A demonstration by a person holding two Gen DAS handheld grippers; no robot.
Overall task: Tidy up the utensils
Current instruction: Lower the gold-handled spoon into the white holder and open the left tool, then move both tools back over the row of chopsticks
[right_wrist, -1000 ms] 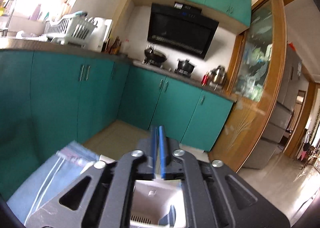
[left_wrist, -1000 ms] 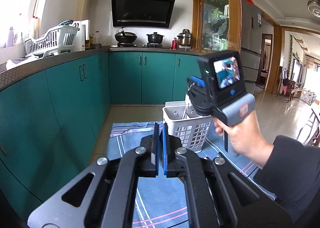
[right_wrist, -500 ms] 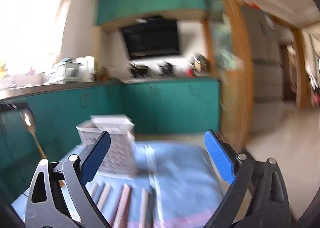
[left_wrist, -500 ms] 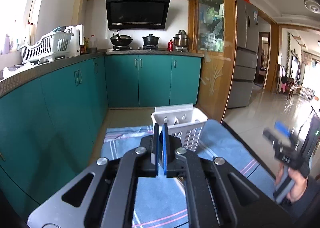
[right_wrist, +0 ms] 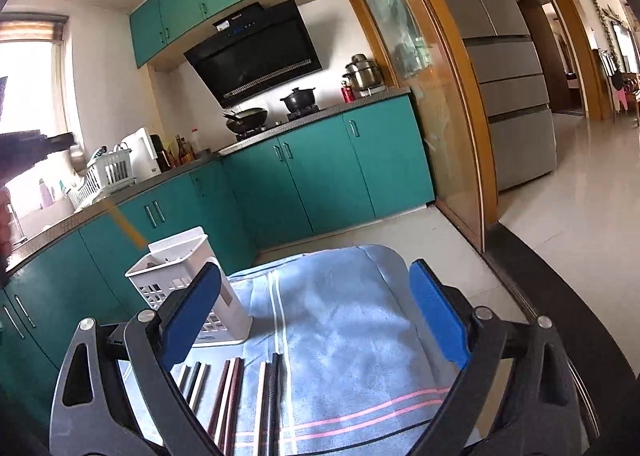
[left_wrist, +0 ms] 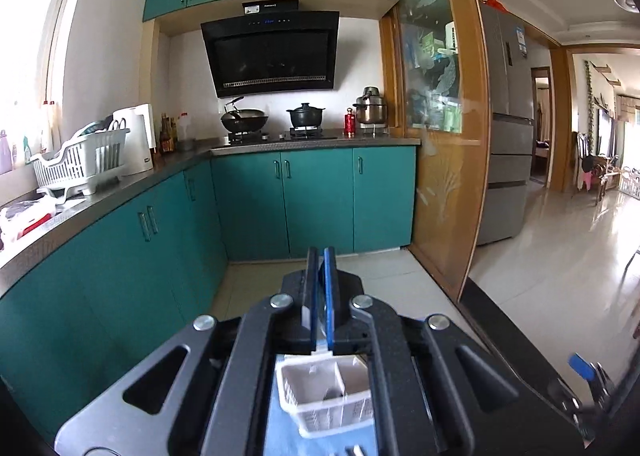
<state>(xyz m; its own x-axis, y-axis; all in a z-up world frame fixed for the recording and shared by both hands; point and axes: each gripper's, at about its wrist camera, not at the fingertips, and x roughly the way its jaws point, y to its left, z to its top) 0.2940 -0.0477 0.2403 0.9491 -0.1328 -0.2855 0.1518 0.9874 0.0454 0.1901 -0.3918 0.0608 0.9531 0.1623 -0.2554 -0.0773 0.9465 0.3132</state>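
Two-compartment white caddy (left_wrist: 326,396) holds utensils; left gripper (left_wrist: 319,296) clamped shut, right gripper (right_wrist: 316,320) agape.

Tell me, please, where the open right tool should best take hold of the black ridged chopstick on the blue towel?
Probably mid-shaft. The black ridged chopstick lies flat on the blue towel, pointing away from the right tool, beside a pale chopstick. Come from above, one finger either side; the ridges should resist slipping.
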